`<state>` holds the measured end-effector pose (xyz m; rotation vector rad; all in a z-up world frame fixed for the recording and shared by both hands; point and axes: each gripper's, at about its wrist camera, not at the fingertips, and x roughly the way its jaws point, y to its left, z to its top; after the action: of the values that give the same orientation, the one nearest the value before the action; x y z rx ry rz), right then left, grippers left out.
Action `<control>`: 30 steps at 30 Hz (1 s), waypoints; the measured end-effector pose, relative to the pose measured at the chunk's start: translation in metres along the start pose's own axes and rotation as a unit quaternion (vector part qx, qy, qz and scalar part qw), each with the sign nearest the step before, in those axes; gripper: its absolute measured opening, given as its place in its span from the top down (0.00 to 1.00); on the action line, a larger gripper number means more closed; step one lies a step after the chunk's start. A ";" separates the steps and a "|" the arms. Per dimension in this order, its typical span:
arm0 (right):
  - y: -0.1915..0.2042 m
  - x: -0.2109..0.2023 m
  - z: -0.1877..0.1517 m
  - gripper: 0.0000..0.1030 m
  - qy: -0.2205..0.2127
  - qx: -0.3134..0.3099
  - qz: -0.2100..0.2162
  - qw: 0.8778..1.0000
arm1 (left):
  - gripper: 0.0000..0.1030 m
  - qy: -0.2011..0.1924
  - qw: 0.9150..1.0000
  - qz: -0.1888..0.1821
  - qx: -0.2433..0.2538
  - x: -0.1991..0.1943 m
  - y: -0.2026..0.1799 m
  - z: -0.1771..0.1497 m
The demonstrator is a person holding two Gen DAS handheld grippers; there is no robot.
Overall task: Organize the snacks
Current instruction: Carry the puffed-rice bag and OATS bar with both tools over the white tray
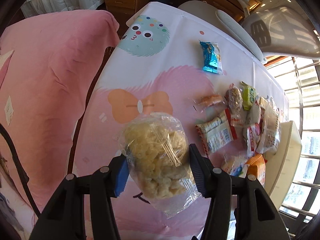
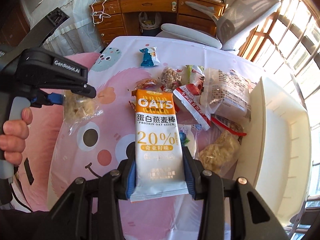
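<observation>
Tongs grip snacks: left [image 1: 158, 172] a rice cake [image 1: 158, 156], right [image 2: 160, 172] an oat bar [image 2: 158, 138].

Two tongs are in view, the left tongs [image 2: 60, 98] and the right tongs [image 2: 160, 172], and each holds one packet: one clear-wrapped puffed rice cake [image 1: 158, 156] and one orange-and-white oat stick [image 2: 158, 138]. One blue packet [image 2: 149, 57] lies alone at the far side of the bench [image 2: 124, 46]. One second clear-wrapped rice cake [image 2: 218, 152] lies at the near right, beside one white bin [image 2: 280, 140]. One heap of mixed packets [image 2: 200, 92] sits between them; it holds at least seven, but they overlap too much for an exact count. One hand [image 2: 14, 138] shows at the left edge.
</observation>
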<state>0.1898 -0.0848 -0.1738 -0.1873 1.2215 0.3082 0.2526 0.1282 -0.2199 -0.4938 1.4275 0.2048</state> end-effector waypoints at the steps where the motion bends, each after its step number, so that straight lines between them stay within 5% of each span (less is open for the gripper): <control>1: -0.001 -0.005 -0.005 0.60 -0.001 0.008 -0.002 1.000 | 0.48 -0.002 1.000 -0.006 0.009 -0.006 0.000 -0.007; 14: -0.015 -0.064 -0.092 0.60 -0.022 0.137 -0.026 0.990 | 0.48 -0.042 0.990 -0.071 0.115 -0.068 -0.005 -0.106; 30: -0.078 -0.112 -0.152 0.60 -0.078 0.230 -0.036 0.969 | 0.48 -0.110 0.958 -0.168 0.202 -0.105 -0.070 -0.167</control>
<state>0.0455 -0.2191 -0.1207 0.1914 1.0952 -0.0283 0.1172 0.0089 -0.1134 -0.3538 1.1080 -0.2955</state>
